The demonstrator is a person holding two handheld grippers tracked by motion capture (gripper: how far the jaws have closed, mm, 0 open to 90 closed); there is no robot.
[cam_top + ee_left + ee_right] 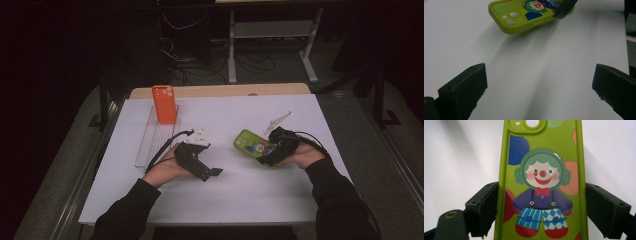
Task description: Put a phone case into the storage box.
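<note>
A lime-green phone case (250,143) printed with a clown hangs a little above the white table (225,195), casting a shadow under it. My right gripper (269,152) is shut on its lower end. In the right gripper view, the two black jaws press the long edges of the case (541,157), and my right gripper (541,212) points along it. My left gripper (212,172) is open and holds nothing, left of the case. The left gripper view has my left gripper (540,87) wide apart over bare table, with the case (524,17) ahead.
An orange phone case (164,103) stands upright at the far end of a clear slotted rack (150,142) on the table's left. A small white plastic piece (278,121) lies beyond the right hand. Cables and desk legs fill the dark floor behind.
</note>
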